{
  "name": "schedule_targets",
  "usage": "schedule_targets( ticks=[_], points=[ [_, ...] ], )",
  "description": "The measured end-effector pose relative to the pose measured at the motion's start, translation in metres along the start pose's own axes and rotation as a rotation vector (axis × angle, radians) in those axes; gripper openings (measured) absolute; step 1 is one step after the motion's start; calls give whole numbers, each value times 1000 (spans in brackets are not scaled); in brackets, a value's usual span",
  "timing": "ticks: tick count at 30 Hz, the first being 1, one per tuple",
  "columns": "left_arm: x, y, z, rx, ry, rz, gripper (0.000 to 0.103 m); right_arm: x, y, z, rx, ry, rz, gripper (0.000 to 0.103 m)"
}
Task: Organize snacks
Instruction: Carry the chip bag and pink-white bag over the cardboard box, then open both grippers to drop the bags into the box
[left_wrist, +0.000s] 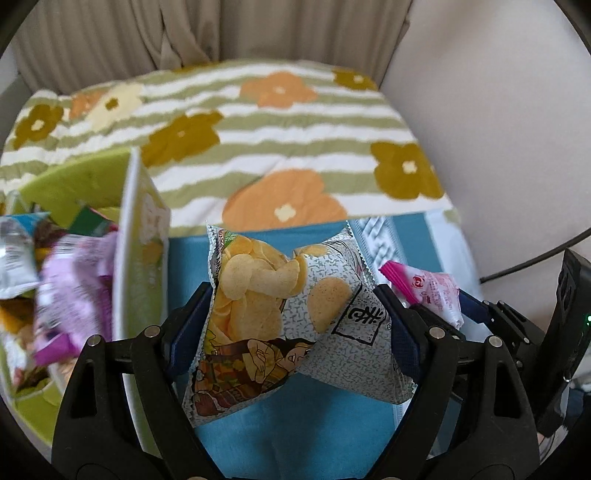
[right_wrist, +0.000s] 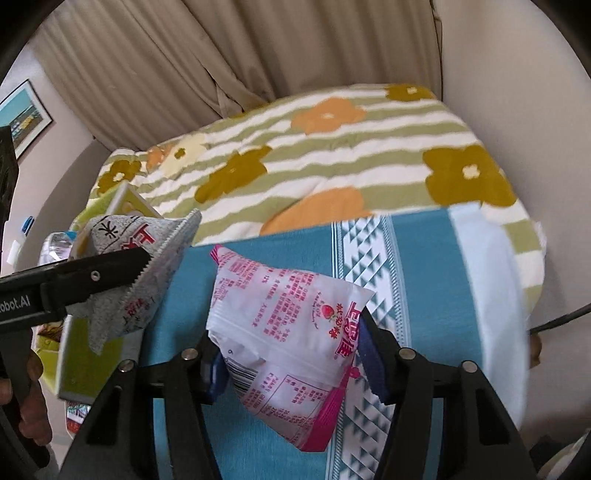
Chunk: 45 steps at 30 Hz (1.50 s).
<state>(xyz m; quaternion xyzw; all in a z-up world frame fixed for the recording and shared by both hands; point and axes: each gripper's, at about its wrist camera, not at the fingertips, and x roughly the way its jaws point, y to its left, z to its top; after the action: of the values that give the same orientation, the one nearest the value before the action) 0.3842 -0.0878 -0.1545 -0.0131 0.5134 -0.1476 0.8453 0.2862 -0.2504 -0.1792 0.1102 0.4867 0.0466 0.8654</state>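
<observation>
My left gripper (left_wrist: 295, 314) is shut on a grey speckled chip bag (left_wrist: 280, 306) with chips pictured on it, held above the blue cloth (left_wrist: 317, 421) just right of the green box (left_wrist: 136, 258). The same bag (right_wrist: 129, 266) and left gripper (right_wrist: 92, 280) show at the left of the right wrist view, beside the box wall (right_wrist: 81, 369). My right gripper (right_wrist: 291, 354) is shut on a pink and white strawberry snack packet (right_wrist: 288, 332), held above the cloth. That packet (left_wrist: 432, 291) shows to the right of the left gripper.
The green box holds several snack packets, among them a purple one (left_wrist: 77, 280) and a silver one (left_wrist: 14, 258). A flower-patterned striped quilt (left_wrist: 258, 147) covers the bed behind. A curtain (left_wrist: 184, 33) and a white wall (left_wrist: 498, 129) stand beyond. A black cable (right_wrist: 561, 319) runs at the right.
</observation>
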Motion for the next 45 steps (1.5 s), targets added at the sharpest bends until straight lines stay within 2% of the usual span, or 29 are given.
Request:
schedule_targets(
  ticks=[4, 7, 15, 18, 22, 24, 25, 26, 27, 31, 35, 45],
  points=[
    [-51, 1, -11, -25, -87, 8, 83, -39, 13, 3, -94, -54, -1, 55],
    [-85, 12, -20, -47, -135, 52, 84, -66, 30, 5, -160, -88, 30, 55],
    [-141, 88, -43, -119, -197, 148, 84, -86, 93, 10, -250, -121, 131, 55],
    [-145, 128, -48, -119, -197, 180, 84, -82, 125, 9, -263, -120, 154, 55],
    [-140, 173, -53, -91, -182, 181, 84, -67, 171, 8, -268, -113, 151, 55],
    [-135, 192, -55, -72, -181, 178, 90, -60, 188, 6, -248, -108, 150, 55],
    [-130, 198, -55, -60, -174, 181, 93, -56, 195, 5, -240, -106, 149, 55],
    [-124, 205, -55, -45, -163, 193, 102, -49, 206, 4, -230, -100, 147, 55],
    [-119, 212, -57, -33, -153, 196, 103, -44, 212, 3, -226, -94, 145, 55],
    [-112, 232, -67, -23, -125, 153, 103, -28, 234, -1, -208, -65, 122, 55],
    [-119, 255, -78, -34, -129, 114, 103, -21, 246, -5, -185, -54, 99, 55],
    [-140, 290, -83, -59, -159, 79, 103, -21, 285, -6, -179, -44, 82, 56]
  ],
)
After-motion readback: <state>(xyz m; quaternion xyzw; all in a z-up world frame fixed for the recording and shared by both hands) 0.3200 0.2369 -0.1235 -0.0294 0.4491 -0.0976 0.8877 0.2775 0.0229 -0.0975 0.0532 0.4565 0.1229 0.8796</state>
